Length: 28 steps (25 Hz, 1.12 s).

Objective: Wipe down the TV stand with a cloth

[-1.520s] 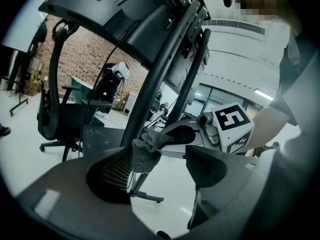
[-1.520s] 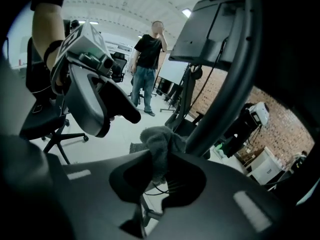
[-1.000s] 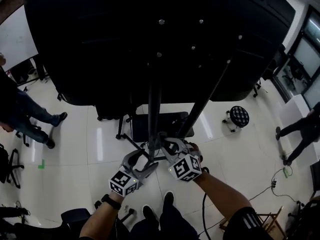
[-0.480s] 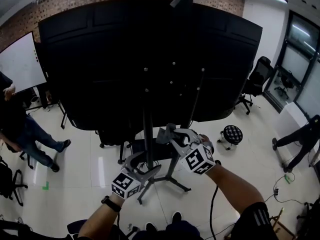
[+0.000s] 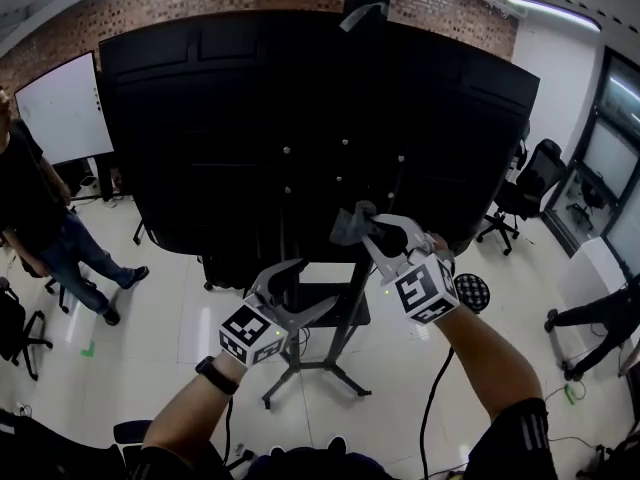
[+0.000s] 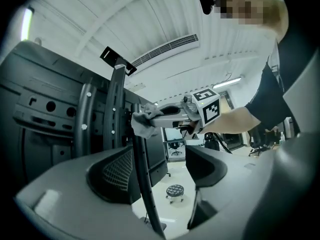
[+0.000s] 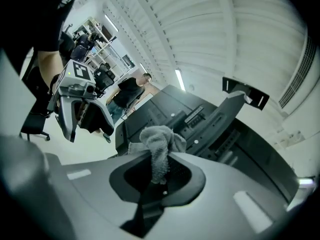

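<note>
Right claw (image 5: 366, 228): clenching on the cloth (image 5: 347, 226), with a grey wad bulging out past its tips.
Cloth: sitting high on the stand (image 5: 338, 340), against an upright just behind the TV (image 5: 200, 118); the left gripper view is showing it touching the bar.
Left claw (image 5: 298, 290): hanging released, jaws apart, with a thin upright (image 6: 142, 184) passing between them close to the left jaw; it appears to be steadying rather than gripping.
Stand: resting on the floor (image 5: 190, 308), its legs spreading out below both claws.
Progress: wiping looks under way at the top of the uprights. No view is showing which parts are already clean.
Left to do: judging by the cloth's height, the lower uprights, the shelf and the legs are likely waiting for their pass.
</note>
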Each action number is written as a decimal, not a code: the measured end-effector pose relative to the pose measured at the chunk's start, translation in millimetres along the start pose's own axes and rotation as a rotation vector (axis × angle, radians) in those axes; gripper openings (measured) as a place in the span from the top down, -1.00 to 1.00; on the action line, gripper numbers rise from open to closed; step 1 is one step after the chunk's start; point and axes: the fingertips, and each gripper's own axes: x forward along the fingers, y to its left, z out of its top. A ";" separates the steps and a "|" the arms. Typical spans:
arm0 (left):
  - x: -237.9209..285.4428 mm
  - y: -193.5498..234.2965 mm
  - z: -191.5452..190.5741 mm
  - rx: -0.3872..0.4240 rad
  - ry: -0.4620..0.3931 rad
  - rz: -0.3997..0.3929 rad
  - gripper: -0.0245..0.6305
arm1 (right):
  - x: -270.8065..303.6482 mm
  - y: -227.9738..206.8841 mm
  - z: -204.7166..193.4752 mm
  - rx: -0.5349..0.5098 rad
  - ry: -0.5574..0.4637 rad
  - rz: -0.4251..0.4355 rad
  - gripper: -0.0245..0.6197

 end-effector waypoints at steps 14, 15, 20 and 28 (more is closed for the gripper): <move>88.7 -4.6 79.8 0.032 -0.092 0.010 -0.14 | -6.0 -143.4 4.0 -0.080 -0.013 -0.073 0.80; 93.4 -3.2 82.6 0.028 -0.095 0.012 -0.14 | -3.1 -149.5 2.2 -0.079 -0.007 -0.074 0.80; 107.2 8.6 88.1 0.016 -0.093 0.042 -0.14 | 16.4 -162.8 -12.1 -0.087 0.038 -0.048 0.80; 124.4 17.4 75.8 0.014 -0.068 0.069 -0.14 | 21.1 -151.4 -35.2 -0.087 0.032 -0.040 0.80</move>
